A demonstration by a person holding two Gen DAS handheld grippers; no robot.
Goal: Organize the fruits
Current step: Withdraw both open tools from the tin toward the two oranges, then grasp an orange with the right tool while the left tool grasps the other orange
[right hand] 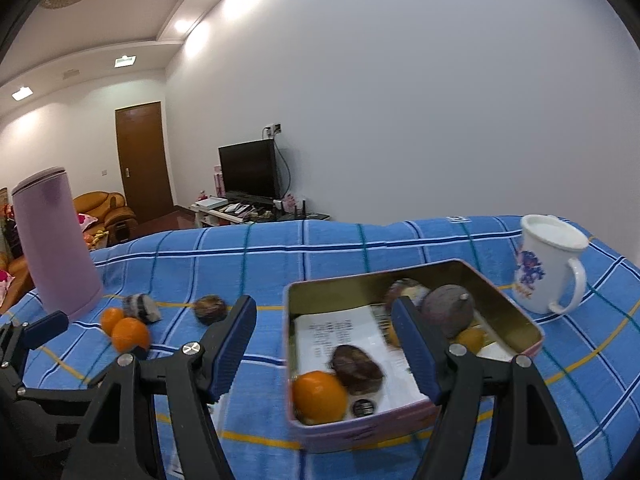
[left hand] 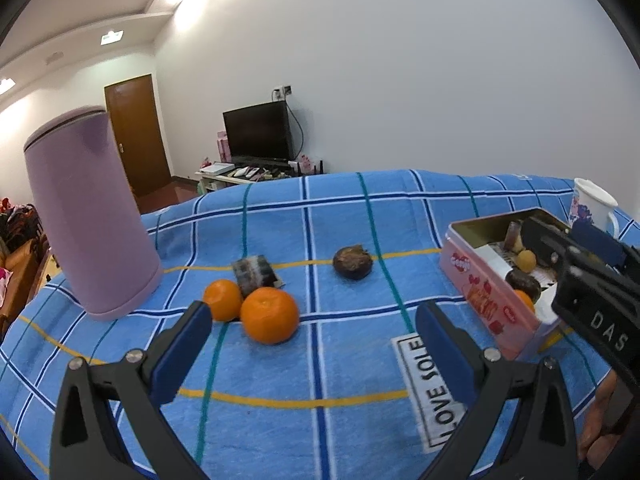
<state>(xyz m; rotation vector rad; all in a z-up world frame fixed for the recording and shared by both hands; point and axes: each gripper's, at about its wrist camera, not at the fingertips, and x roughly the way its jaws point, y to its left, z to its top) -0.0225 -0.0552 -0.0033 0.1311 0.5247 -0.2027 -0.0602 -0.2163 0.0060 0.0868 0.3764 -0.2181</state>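
Two oranges (left hand: 270, 320) (left hand: 222, 300) and a dark brown fruit (left hand: 353, 262) lie on the blue checked cloth. My left gripper (left hand: 316, 332) stands open just short of the nearer orange, with nothing between its fingers. At the right is a pink tin (left hand: 486, 300), and my right gripper (left hand: 560, 236) hangs over it. In the right wrist view the tin (right hand: 360, 428) holds an orange (right hand: 319, 396), a dark brown fruit (right hand: 356, 364), a grey-purple fruit (right hand: 448, 312) and a small yellow one (right hand: 470, 338) on a printed paper. My right gripper (right hand: 324, 344) is open and empty above the tin's near left corner.
A tall lilac cylinder (left hand: 92, 216) stands left of the oranges. A dark wrapped packet (left hand: 254, 274) lies behind them. A white mug (right hand: 548, 268) stands right of the tin. A "LOVE SOLE" label (left hand: 436, 392) is sewn on the cloth. A television and a door are far behind.
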